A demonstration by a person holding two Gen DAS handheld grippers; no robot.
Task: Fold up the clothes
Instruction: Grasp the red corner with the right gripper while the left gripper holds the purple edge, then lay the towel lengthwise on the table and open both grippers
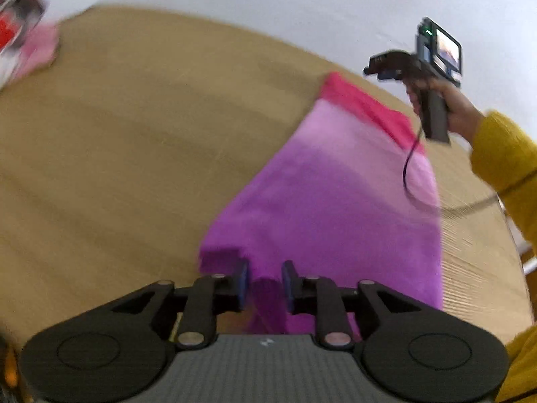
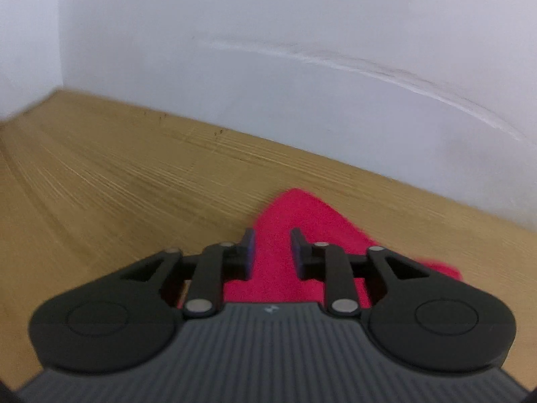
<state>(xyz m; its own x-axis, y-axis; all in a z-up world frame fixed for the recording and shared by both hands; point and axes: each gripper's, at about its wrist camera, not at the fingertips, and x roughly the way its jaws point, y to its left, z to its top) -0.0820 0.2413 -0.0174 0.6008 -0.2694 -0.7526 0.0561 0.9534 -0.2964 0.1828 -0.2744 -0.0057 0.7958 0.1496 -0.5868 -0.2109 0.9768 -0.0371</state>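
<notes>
A purple-to-pink garment (image 1: pixel 335 194) with a red band (image 1: pixel 365 110) at its far end lies on the wooden table (image 1: pixel 134 141). My left gripper (image 1: pixel 265 282) is open at the garment's near purple edge, with a fold of cloth between the jaws. My right gripper (image 2: pixel 272 252) is open over the red end (image 2: pixel 292 215) of the garment. The right gripper (image 1: pixel 386 67) also shows in the left wrist view, held in a hand above the red band; its jaws are not visible there.
A folded pink cloth (image 1: pixel 40 50) and a red-and-black object (image 1: pixel 16 23) sit at the table's far left. A white wall (image 2: pixel 302 67) runs close behind the table. The table's right edge (image 1: pixel 517 235) is near.
</notes>
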